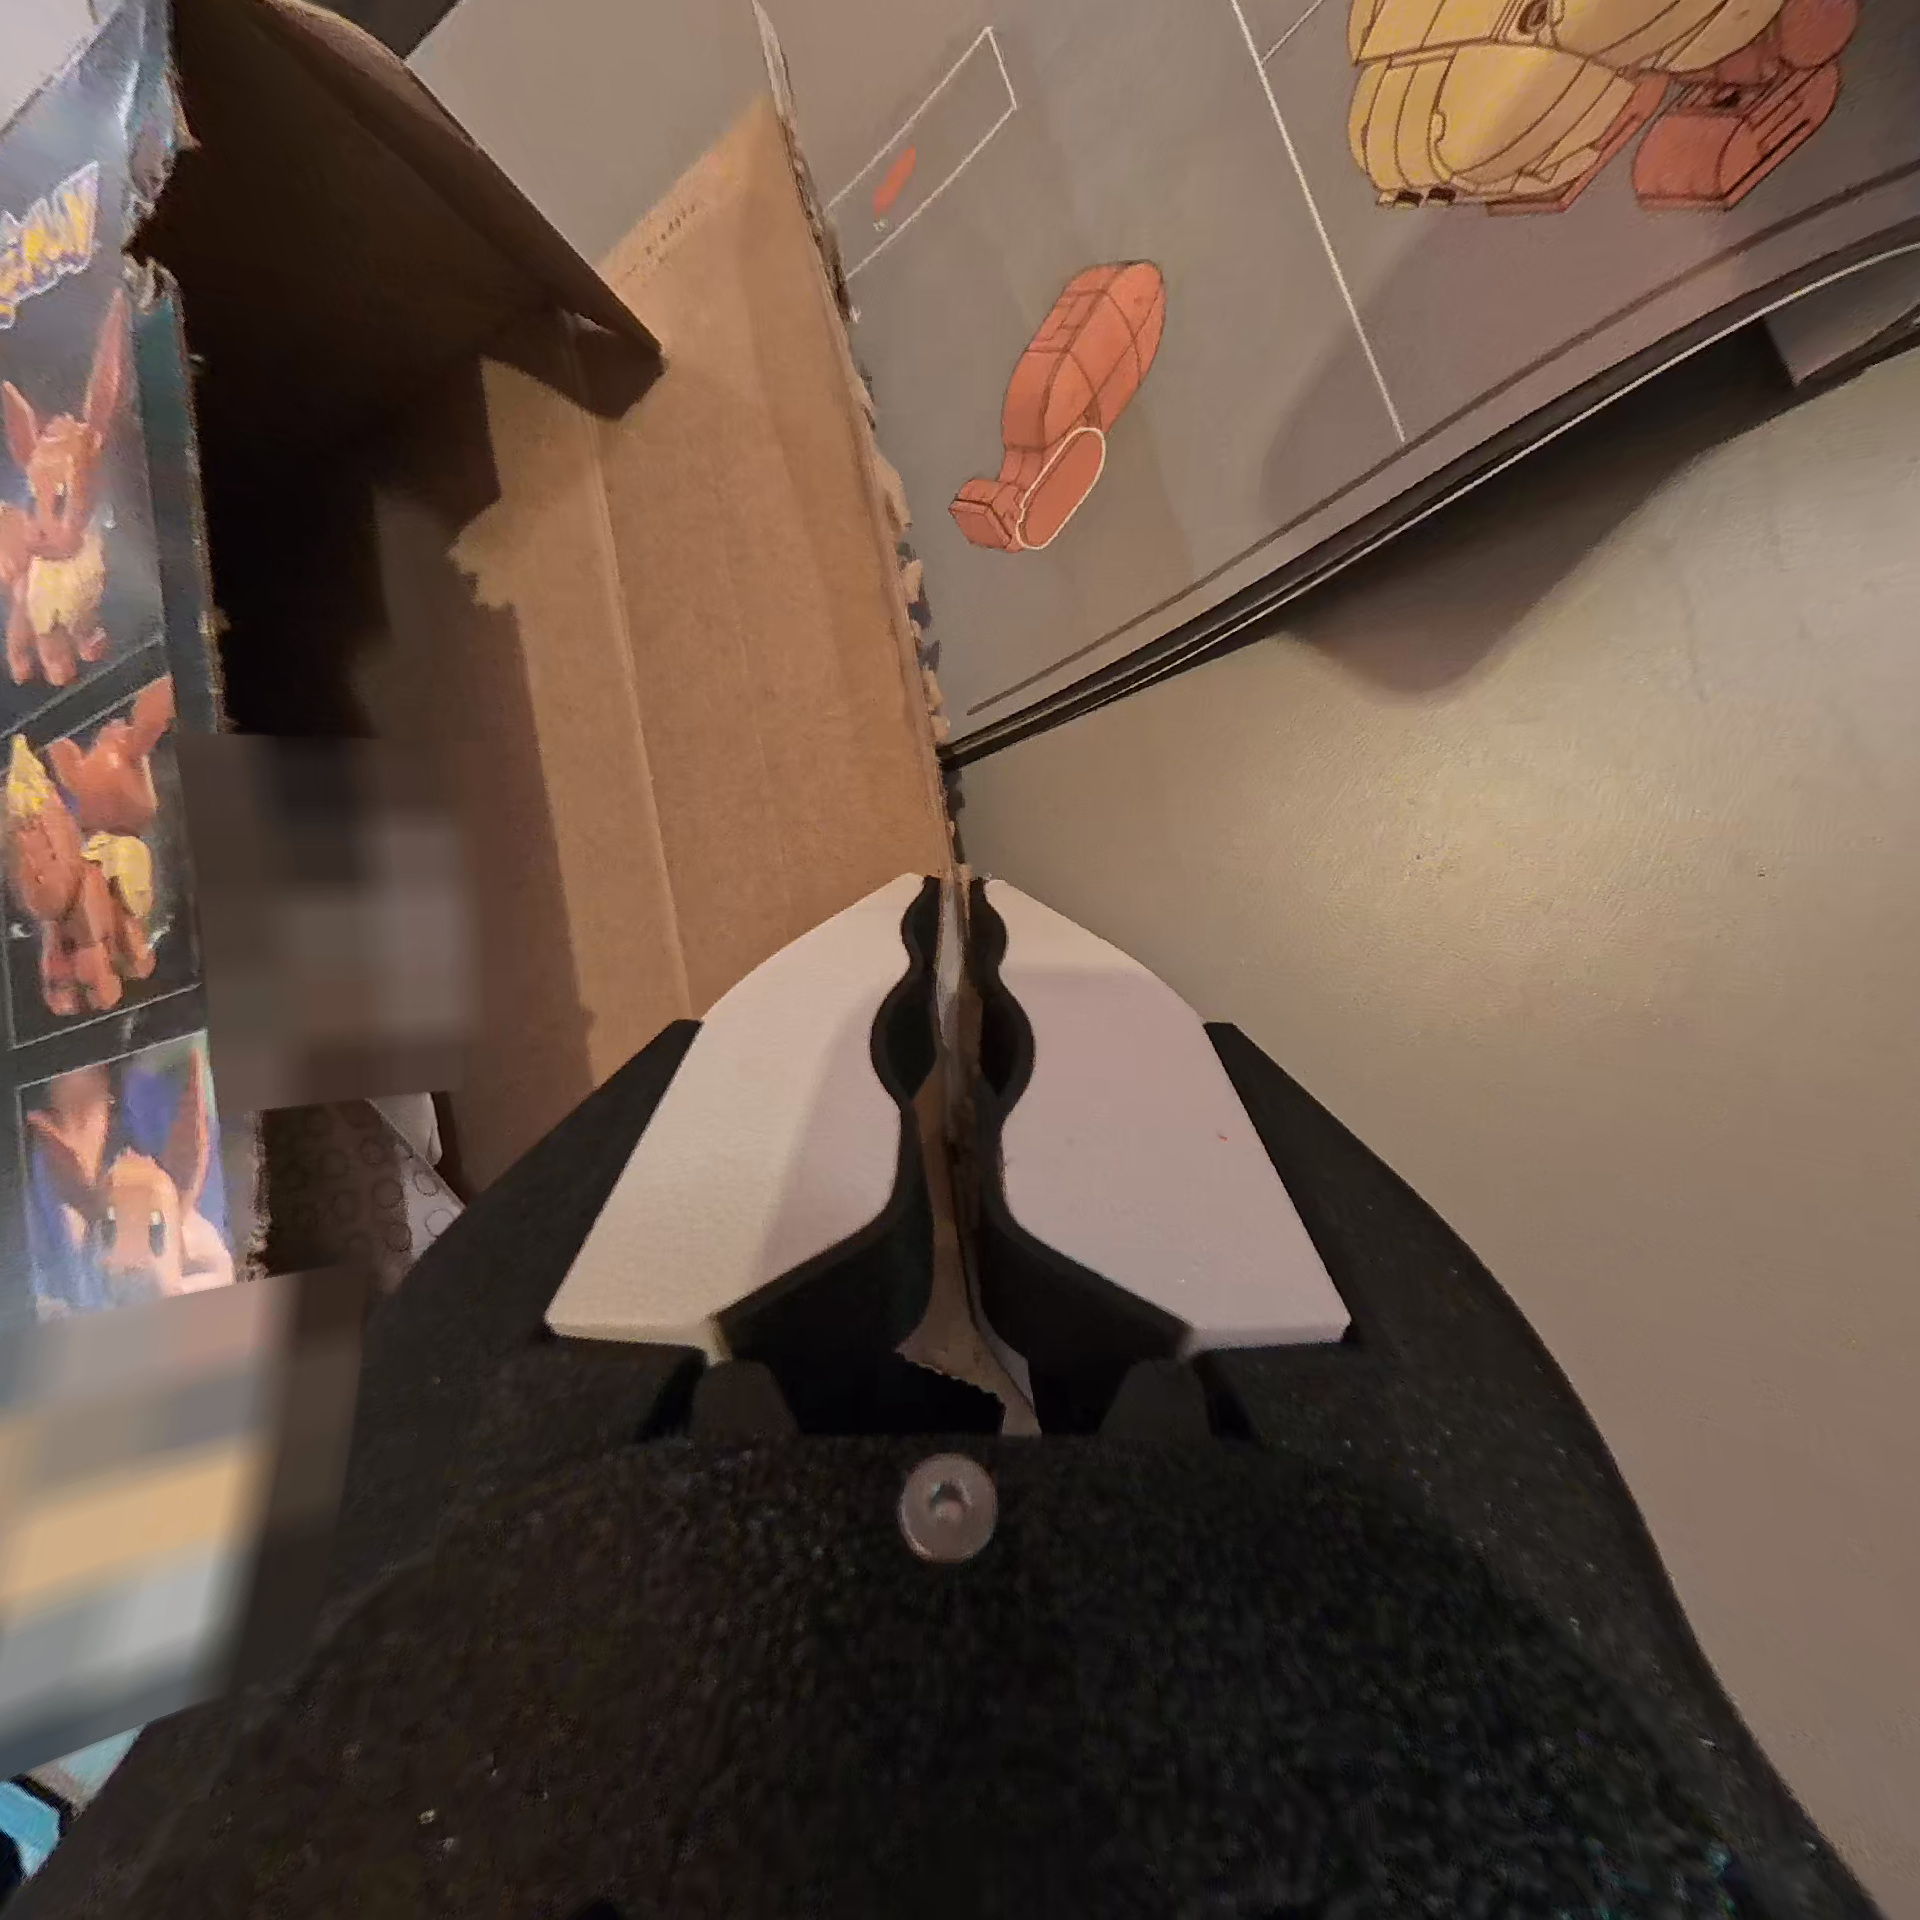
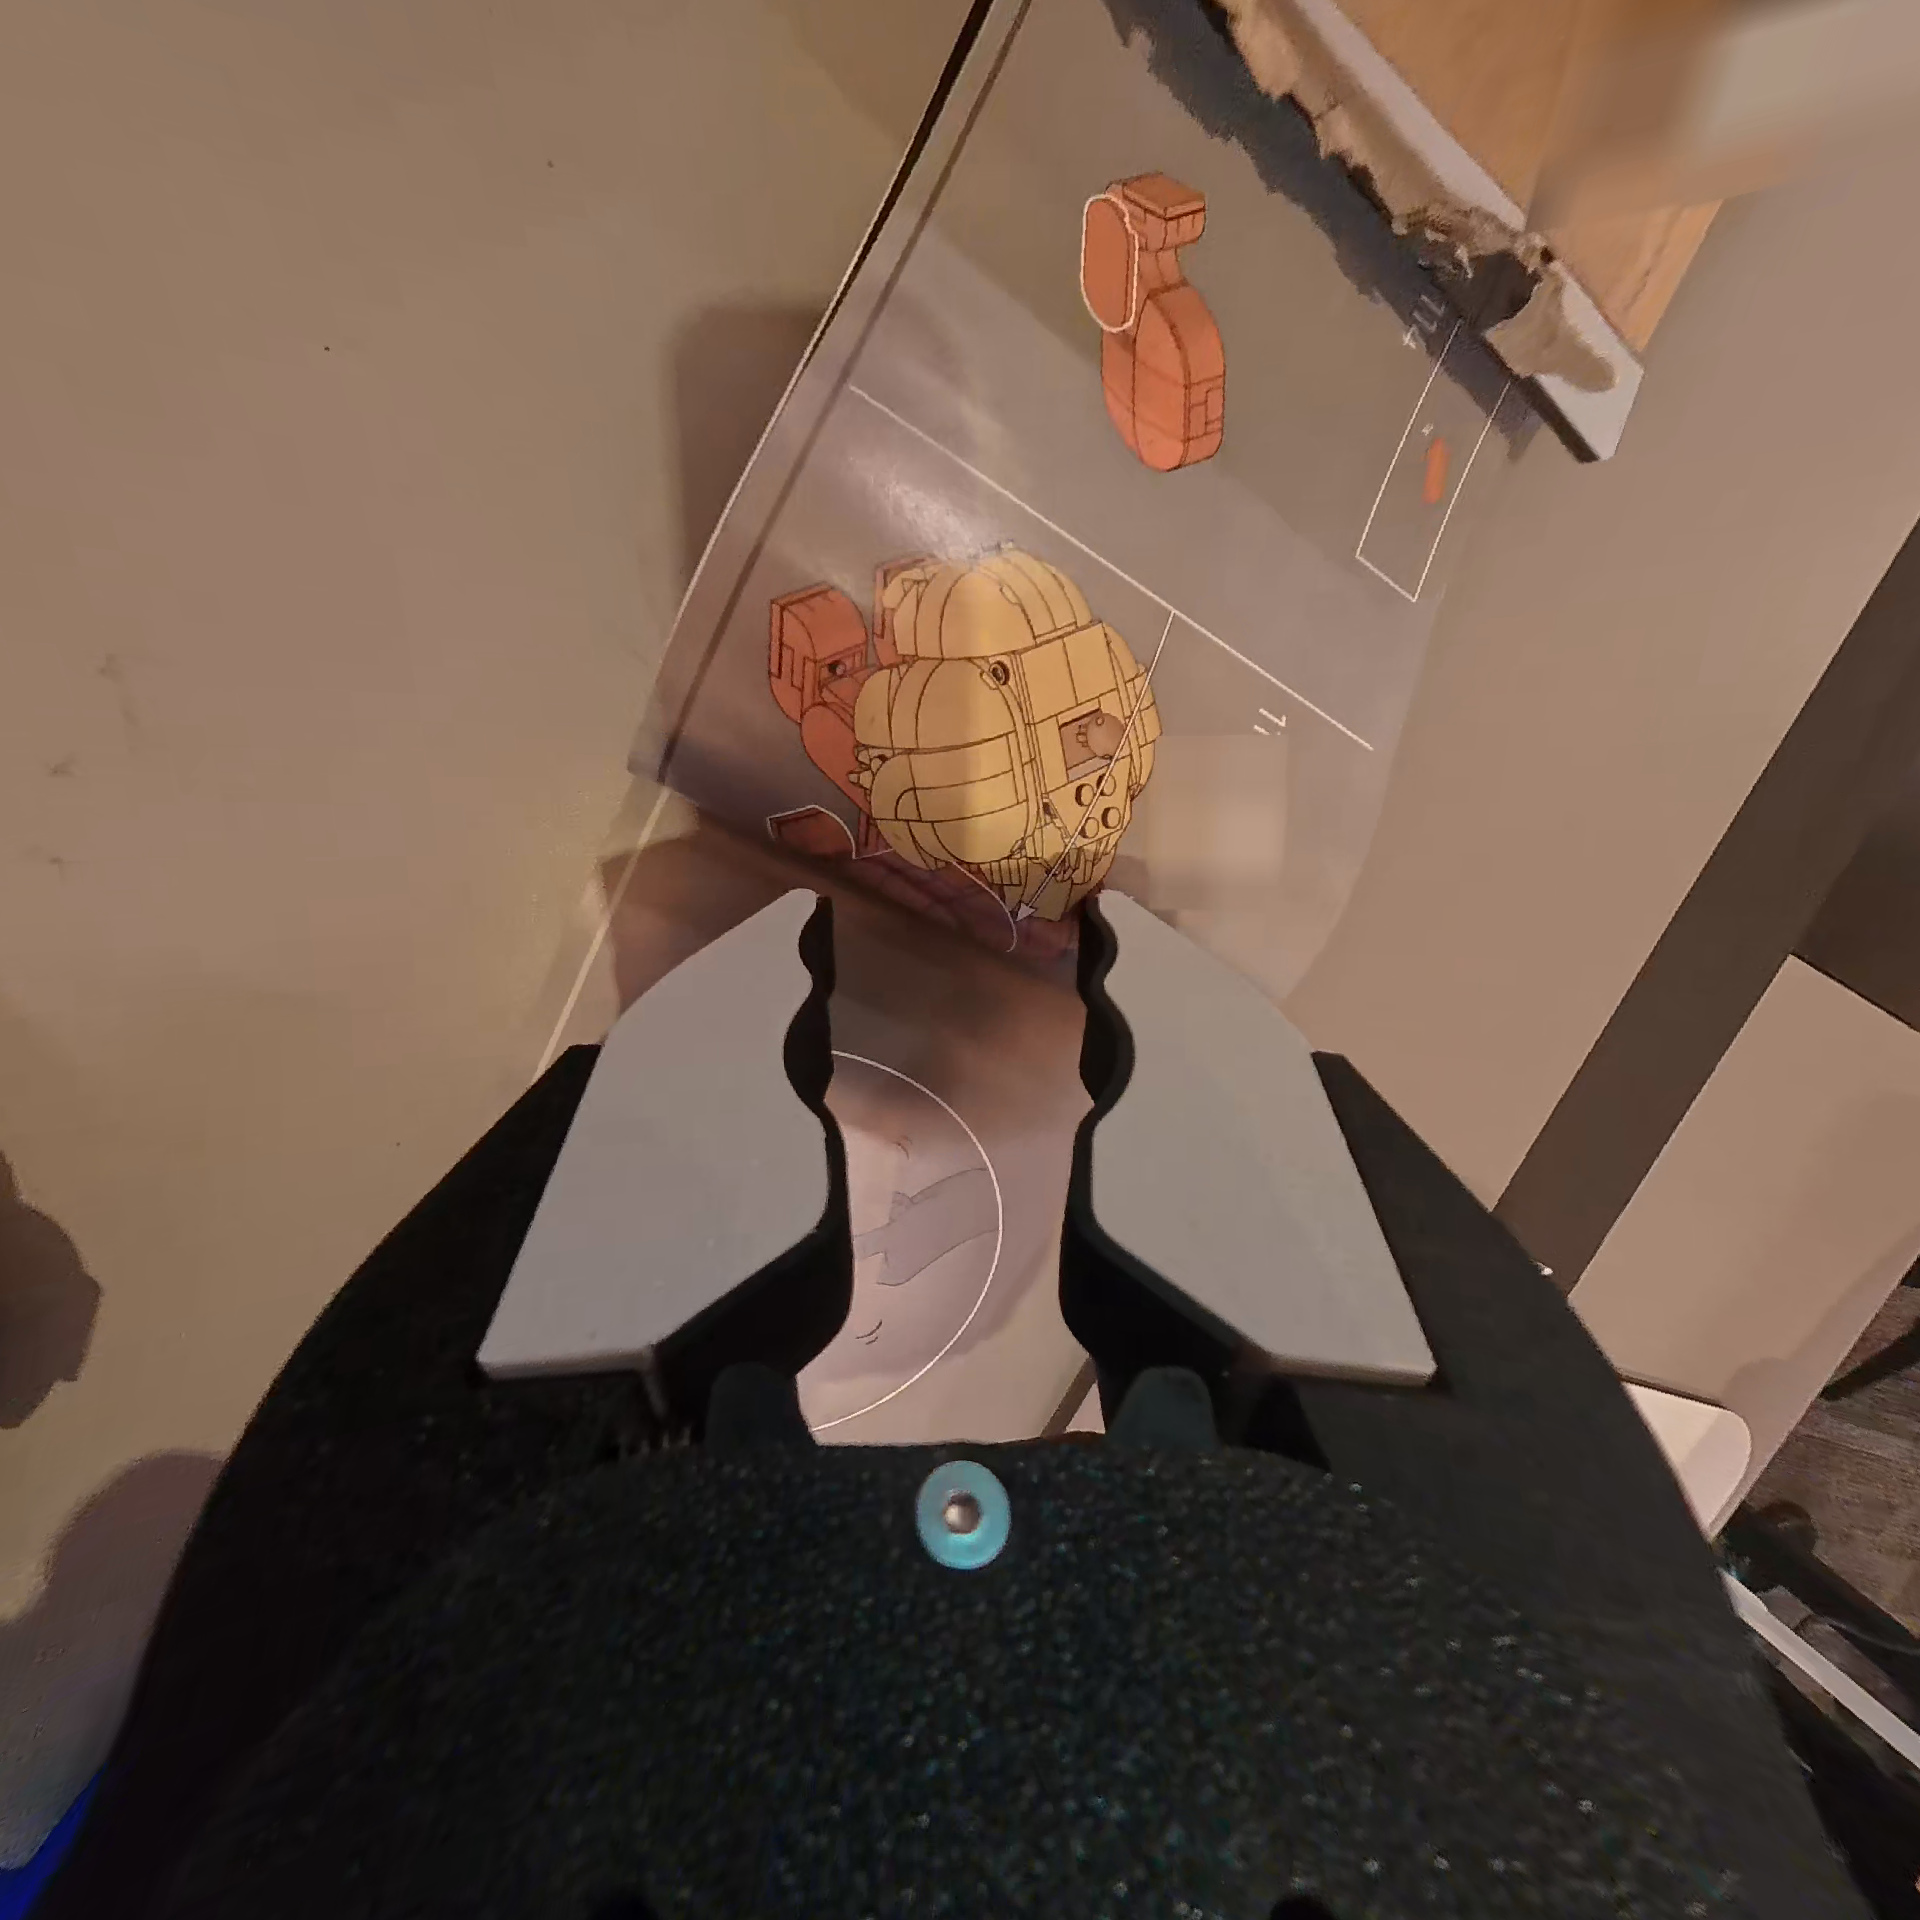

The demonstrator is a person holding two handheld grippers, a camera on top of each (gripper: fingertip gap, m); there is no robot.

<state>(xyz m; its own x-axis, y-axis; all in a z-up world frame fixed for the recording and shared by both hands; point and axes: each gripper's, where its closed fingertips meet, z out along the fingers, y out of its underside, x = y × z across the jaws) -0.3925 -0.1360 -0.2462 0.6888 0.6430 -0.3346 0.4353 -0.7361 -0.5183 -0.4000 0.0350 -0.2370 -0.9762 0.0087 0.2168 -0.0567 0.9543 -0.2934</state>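
Nearest the lens in your left wrist view is the black textured body of your left gripper, its white fingers drawn together on the thin torn edge of a cardboard box; the wall of the box runs edge-on between the black pads, which press on it from both sides. The inner end of that edge is lost in shadow at the base of the fingers. The open brown interior of the box lies to the left, its far end dark and hard to read, and the printed outer face with cartoon creatures is cut off by the frame edge. Mosaic patches cover part of that side. What looks like a studded baseplate shows low on the left, only partly in view. Your right gripper stands with its grey fingers apart, nothing pressed between the pads. It hovers above the open grey instruction booklet, which lies on the beige table; whether the tips touch the page cannot be told. The page region just ahead of the tips is smeared and glossy. The torn box edge crosses the booklet's far corner, blurred at the top.
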